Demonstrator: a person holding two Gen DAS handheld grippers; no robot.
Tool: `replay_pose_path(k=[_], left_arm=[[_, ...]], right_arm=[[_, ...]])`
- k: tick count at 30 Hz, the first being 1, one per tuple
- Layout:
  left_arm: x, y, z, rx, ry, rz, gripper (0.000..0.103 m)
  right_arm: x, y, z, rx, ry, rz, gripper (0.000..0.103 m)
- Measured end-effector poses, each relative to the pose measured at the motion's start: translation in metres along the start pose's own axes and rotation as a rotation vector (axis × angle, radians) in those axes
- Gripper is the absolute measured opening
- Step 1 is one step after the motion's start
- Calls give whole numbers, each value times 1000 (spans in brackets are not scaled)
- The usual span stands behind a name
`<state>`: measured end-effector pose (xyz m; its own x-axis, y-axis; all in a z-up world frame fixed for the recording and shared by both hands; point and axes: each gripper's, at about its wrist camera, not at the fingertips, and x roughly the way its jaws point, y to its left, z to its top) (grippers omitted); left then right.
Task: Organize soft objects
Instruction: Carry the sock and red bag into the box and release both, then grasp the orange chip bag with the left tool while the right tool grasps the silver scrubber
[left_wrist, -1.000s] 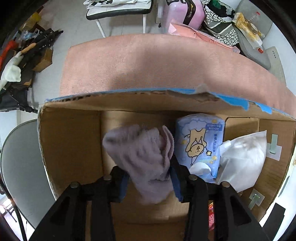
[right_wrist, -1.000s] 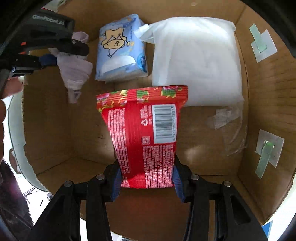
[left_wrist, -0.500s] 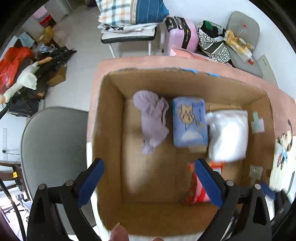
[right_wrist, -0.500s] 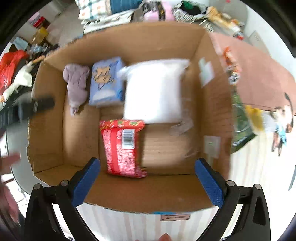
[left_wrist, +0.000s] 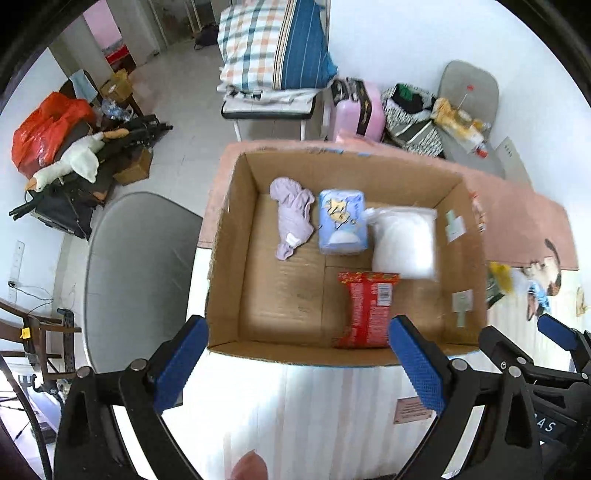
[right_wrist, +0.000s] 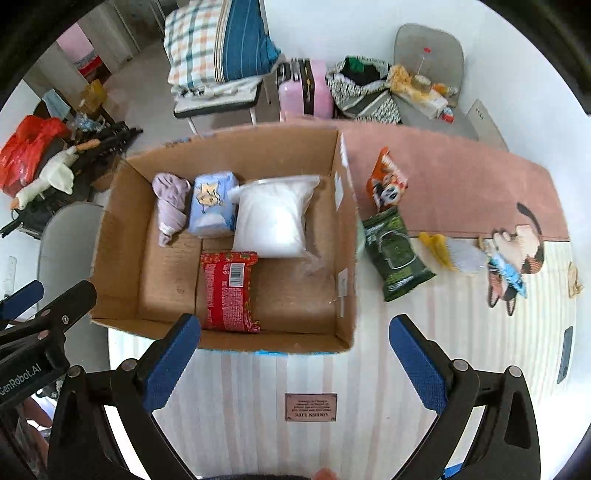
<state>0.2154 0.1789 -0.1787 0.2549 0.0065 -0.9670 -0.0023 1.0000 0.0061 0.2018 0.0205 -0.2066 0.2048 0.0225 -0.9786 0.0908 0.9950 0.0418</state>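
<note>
Beside the cardboard box (right_wrist: 110, 236), "GenRobot.AI" marks the left gripper (right_wrist: 22, 317); both grippers' fingers gape wide, empty.

Both wrist cameras face steeply down from well above; both views share the cardboard box (left_wrist: 225, 280) (right_wrist: 110, 258).

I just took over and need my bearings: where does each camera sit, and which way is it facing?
Left wrist: on the left gripper, looking steeply down into the box; its open blue pads frame the view, the right gripper shows at lower right.
Right wrist: on the right gripper, looking down over the box and the green pack on the table; open pads, the left gripper at left.
Both see: sock, red pack, white bag.
</note>
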Motion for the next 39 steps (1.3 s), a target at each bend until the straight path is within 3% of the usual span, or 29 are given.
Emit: replay_pose_path(k=[9,16,20,23,26,32,35,39], left_arm=[[-41,-9,-4,18,-66,-21,100],[-50,-18,-5,23,-62,-36,100],[-53,-41,4,53,-62,-50,100],[-52,-72,16,83,-61,-92,100],[-39,-127,38,152,-31,-147,100],[23,-242,85,332,106,-177,100],[65,-295,109,417,173,-134,99],[114,-347,127,536,212,-30,97]], right_arm=[[-62,-14,-14,12,-67,18,103],[-63,-33,-18,51,-59,51,103],[-65,-59,-14,104,-61,83,103],[-71,-100,-7,179,-72,89,103],[-76,-154,0,263,-87,65,103],[-49,-277,19,366,-51,-21,103],[-14,-334,31,392,20,-13,103],[36,-371,50,317,102,-4,103]])
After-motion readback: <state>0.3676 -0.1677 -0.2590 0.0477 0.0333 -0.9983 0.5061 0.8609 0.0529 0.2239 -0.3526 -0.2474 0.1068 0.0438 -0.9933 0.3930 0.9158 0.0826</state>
